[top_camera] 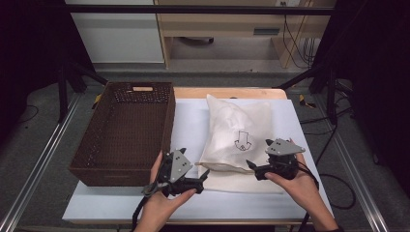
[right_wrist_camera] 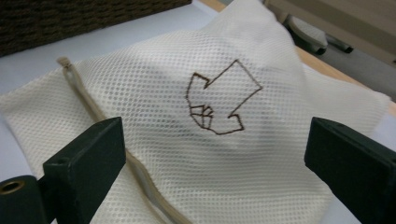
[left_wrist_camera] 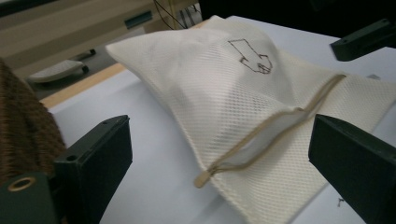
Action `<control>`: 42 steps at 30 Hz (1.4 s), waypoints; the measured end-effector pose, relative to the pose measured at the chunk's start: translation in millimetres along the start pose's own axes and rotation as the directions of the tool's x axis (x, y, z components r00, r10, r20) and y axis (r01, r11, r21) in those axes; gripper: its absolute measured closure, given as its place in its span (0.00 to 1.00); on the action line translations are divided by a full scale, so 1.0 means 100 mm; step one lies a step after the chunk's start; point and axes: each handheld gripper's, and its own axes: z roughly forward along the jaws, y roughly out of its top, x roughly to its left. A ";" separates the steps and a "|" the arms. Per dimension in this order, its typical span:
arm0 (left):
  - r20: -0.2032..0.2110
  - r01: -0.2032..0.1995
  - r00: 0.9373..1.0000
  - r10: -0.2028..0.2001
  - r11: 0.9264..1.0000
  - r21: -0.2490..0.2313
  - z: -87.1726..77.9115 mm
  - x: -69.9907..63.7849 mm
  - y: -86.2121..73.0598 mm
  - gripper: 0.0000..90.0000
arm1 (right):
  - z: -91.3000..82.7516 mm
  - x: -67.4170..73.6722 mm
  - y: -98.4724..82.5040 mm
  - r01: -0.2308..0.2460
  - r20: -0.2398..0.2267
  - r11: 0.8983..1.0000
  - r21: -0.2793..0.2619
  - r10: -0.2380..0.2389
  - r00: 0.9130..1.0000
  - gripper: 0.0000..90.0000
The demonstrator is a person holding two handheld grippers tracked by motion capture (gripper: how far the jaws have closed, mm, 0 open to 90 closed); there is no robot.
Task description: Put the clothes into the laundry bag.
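Between our two hand-held grippers lies the white mesh bag point(top_camera: 235, 135) on the tabletop point(top_camera: 188, 121) — left hand-held gripper point(top_camera: 203, 175) and right hand-held gripper point(top_camera: 251, 166) both gape empty at its zipper edge. Beyond the left one stands a brown wicker basket point(top_camera: 126, 130) — nothing blocks the bag.

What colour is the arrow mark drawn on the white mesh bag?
Dark brown, an outline only, on the mesh bag; the arrow mark shows best in the right gripper view.
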 end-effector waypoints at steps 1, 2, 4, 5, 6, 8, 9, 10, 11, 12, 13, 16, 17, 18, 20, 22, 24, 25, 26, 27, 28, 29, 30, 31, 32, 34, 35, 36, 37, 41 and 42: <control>-0.006 0.004 1.000 -0.004 1.000 -0.001 -0.03 0.04 0.01 0.07 | -0.02 -0.02 0.00 -0.002 0.011 1.000 -0.008 0.003 1.000 0.06; -0.013 0.008 1.000 -0.008 1.000 -0.002 -0.06 0.09 0.02 0.07 | -0.05 -0.04 0.00 -0.010 0.021 1.000 -0.012 0.010 1.000 0.06; -0.027 0.017 0.999 -0.017 1.000 0.000 -0.13 0.18 0.03 0.06 | -0.09 -0.08 -0.01 -0.031 0.033 0.999 -0.021 0.031 0.999 0.06; -0.037 0.018 0.999 -0.018 1.000 -0.001 -0.17 0.22 0.03 0.06 | -0.12 -0.09 -0.02 -0.041 0.037 0.999 -0.026 0.042 0.998 0.06; -0.047 0.019 0.999 -0.019 1.000 -0.004 -0.20 0.26 0.03 0.06 | -0.14 -0.11 -0.03 -0.045 0.042 0.998 -0.032 0.047 0.998 0.06; -0.060 0.011 0.998 -0.011 1.000 -0.001 -0.29 0.35 0.03 0.05 | -0.19 -0.13 -0.05 -0.053 0.054 0.998 -0.040 0.055 0.997 0.06; -0.067 0.009 0.998 -0.009 1.000 0.000 -0.32 0.39 0.03 0.05 | -0.22 -0.15 -0.06 -0.053 0.061 0.998 -0.043 0.055 0.997 0.05; -0.076 0.006 0.997 -0.006 1.000 0.000 -0.36 0.43 0.03 0.05 | -0.24 -0.16 -0.07 -0.056 0.067 0.997 -0.046 0.059 0.996 0.05; -0.085 0.003 0.996 -0.002 1.000 0.004 -0.40 0.47 0.03 0.05 | -0.26 -0.17 -0.08 -0.058 0.072 0.997 -0.049 0.061 0.996 0.05; -0.095 0.006 0.996 -0.005 1.000 0.003 -0.43 0.51 0.03 0.04 | -0.27 -0.18 -0.10 -0.061 0.077 0.997 -0.048 0.065 0.995 0.05; -0.104 0.008 0.995 -0.008 1.000 0.002 -0.47 0.56 0.03 0.04 | -0.29 -0.20 -0.12 -0.063 0.083 0.997 -0.048 0.067 0.994 0.05; -0.130 0.022 0.991 -0.022 1.000 -0.001 -0.56 0.69 0.00 0.04 | -0.34 -0.24 -0.17 -0.080 0.099 0.995 -0.051 0.085 0.991 0.05; -0.137 0.025 0.990 -0.025 1.000 -0.001 -0.59 0.73 -0.01 0.04 | -0.35 -0.25 -0.19 -0.085 0.106 0.995 -0.055 0.091 0.990 0.05; -0.147 0.032 0.989 -0.031 1.000 -0.001 -0.61 0.78 -0.02 0.04 | -0.37 -0.26 -0.21 -0.091 0.110 0.994 -0.056 0.097 0.989 0.05; -0.162 0.039 0.986 -0.037 0.999 0.006 -0.66 0.86 -0.06 0.04 | -0.40 -0.30 -0.26 -0.104 0.123 0.993 -0.056 0.110 0.986 0.05; -0.179 0.050 0.983 -0.046 0.999 0.013 -0.70 0.95 -0.11 0.04 | -0.43 -0.32 -0.31 -0.117 0.134 0.992 -0.054 0.123 0.983 0.05; -0.197 0.073 0.978 -0.069 0.997 0.010 -0.75 1.02 -0.16 0.04 | -0.45 -0.35 -0.35 -0.128 0.144 0.990 -0.057 0.135 0.980 0.05; -0.203 0.081 0.976 -0.077 0.997 0.010 -0.77 1.05 -0.19 0.04 | -0.46 -0.36 -0.37 -0.134 0.149 0.989 -0.059 0.142 0.979 0.05; -0.208 0.085 0.975 -0.081 0.996 0.009 -0.80 1.08 -0.22 0.04 | -0.46 -0.37 -0.40 -0.139 0.155 0.988 -0.059 0.147 0.977 0.05; -0.215 0.094 0.972 -0.091 0.996 0.003 -0.82 1.11 -0.25 0.04 | -0.47 -0.38 -0.42 -0.148 0.161 0.987 -0.060 0.156 0.975 0.05; -0.225 0.098 0.970 -0.095 0.995 0.000 -0.85 1.13 -0.27 0.04 | -0.47 -0.39 -0.44 -0.158 0.164 0.986 -0.059 0.165 0.972 0.05; -0.235 0.096 0.967 -0.093 0.995 0.002 -0.87 1.16 -0.29 0.04 | -0.48 -0.40 -0.47 -0.164 0.168 0.985 -0.058 0.172 0.971 0.05; -0.245 0.090 0.966 -0.085 0.996 0.006 -0.90 1.18 -0.31 0.04 | -0.48 -0.40 -0.49 -0.170 0.174 0.984 -0.056 0.177 0.969 0.05; -0.255 0.084 0.964 -0.079 0.996 0.008 -0.93 1.21 -0.33 0.04 | -0.48 -0.41 -0.52 -0.178 0.178 0.982 -0.057 0.185 0.967 0.05; -0.266 0.087 0.960 -0.083 0.996 0.005 -0.95 1.23 -0.35 0.04 | -0.48 -0.42 -0.54 -0.187 0.179 0.981 -0.056 0.194 0.965 0.05; -0.270 0.107 0.957 -0.106 0.994 -0.009 -0.99 1.29 -0.39 0.04 | -0.48 -0.43 -0.60 -0.201 0.184 0.978 -0.057 0.208 0.961 0.05; -0.271 0.121 0.955 -0.120 0.993 -0.012 -1.00 1.31 -0.42 0.04 | -0.48 -0.43 -0.62 -0.211 0.186 0.976 -0.056 0.218 0.958 0.05; -0.278 0.135 0.951 -0.134 0.991 -0.016 -1.01 1.34 -0.46 0.04 | -0.47 -0.43 -0.65 -0.219 0.187 0.974 -0.057 0.226 0.956 0.05; -0.285 0.141 0.948 -0.140 0.990 -0.016 -1.02 1.36 -0.49 0.04 | -0.47 -0.44 -0.68 -0.224 0.192 0.973 -0.059 0.231 0.954 0.05; -0.322 0.167 0.932 -0.165 0.986 -0.021 -1.08 1.44 -0.62 0.04 | -0.45 -0.46 -0.77 -0.255 0.200 0.966 -0.053 0.260 0.945 0.05; -0.334 0.171 0.927 -0.171 0.985 -0.028 -1.10 1.46 -0.66 0.04 | -0.44 -0.46 -0.80 -0.262 0.204 0.964 -0.049 0.266 0.942 0.05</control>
